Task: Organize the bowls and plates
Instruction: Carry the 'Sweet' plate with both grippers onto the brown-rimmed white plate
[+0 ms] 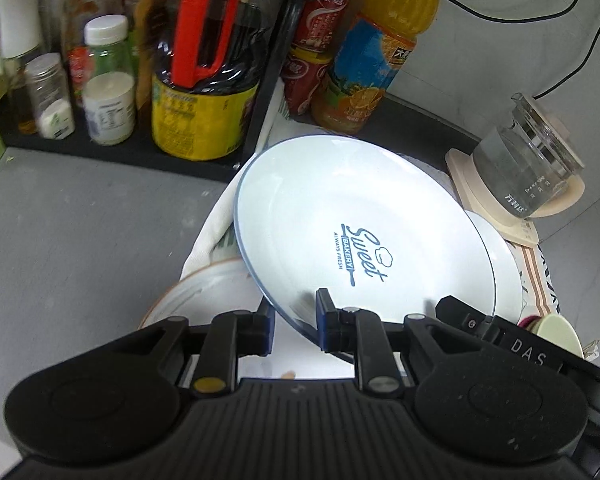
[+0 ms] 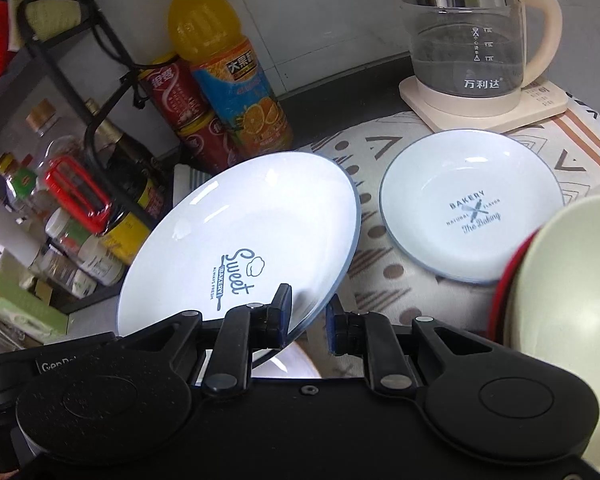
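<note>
A large white plate with a blue rim and "Sweet Bakery" print [image 1: 352, 220] is tilted up off the cloth. My left gripper [image 1: 294, 320] is shut on its near rim. My right gripper [image 2: 308, 320] is shut on the same plate [image 2: 240, 240] at its lower right rim. A smaller white "Bakery" plate [image 2: 472, 204] lies flat on the patterned cloth [image 2: 384, 136] to the right. A pale green bowl [image 2: 568, 300] nested in a red one sits at the right edge. Another white plate [image 1: 204, 288] lies under the tilted one.
A black rack [image 1: 140, 152] with sauce bottles and jars stands at the left. An orange juice bottle [image 2: 228, 76] and red cans [image 2: 180, 96] stand behind the plates. A glass kettle [image 2: 468, 36] on a cream base sits at the back right. Grey counter [image 1: 80, 232] lies left.
</note>
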Demonstrator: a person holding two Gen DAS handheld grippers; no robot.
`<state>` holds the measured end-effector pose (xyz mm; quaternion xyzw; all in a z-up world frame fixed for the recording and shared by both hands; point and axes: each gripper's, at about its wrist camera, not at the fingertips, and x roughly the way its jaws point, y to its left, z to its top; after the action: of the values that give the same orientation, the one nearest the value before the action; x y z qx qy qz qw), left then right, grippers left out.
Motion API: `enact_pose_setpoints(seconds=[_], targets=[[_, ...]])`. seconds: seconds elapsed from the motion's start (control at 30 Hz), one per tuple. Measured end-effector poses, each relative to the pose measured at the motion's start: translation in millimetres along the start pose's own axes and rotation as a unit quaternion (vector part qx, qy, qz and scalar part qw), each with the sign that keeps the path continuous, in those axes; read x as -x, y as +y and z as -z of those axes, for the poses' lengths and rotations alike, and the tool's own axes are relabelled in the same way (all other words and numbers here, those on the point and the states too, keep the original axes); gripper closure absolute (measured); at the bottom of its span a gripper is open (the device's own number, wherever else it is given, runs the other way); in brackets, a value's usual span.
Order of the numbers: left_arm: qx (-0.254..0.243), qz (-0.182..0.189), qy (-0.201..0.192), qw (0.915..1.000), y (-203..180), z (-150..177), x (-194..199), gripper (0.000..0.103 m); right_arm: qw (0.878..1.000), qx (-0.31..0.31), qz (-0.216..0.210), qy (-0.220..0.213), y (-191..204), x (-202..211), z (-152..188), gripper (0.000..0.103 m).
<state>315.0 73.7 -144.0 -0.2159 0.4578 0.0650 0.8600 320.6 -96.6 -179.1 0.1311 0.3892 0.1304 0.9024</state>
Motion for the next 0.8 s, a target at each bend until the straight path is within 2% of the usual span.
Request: enact_pose_setpoints(seconds=[0.47,0.8], targets=[[0.030,-0.023,-0.013,0.9992,12,49,36,0.084,0.999,0.029,-0.020,0.009,2,30,36,0.086],[0.039,-0.025,-0.012,0.9989,13,79,50,0.084,0.999,0.041,-0.024,0.012,0,48,60,0.086]])
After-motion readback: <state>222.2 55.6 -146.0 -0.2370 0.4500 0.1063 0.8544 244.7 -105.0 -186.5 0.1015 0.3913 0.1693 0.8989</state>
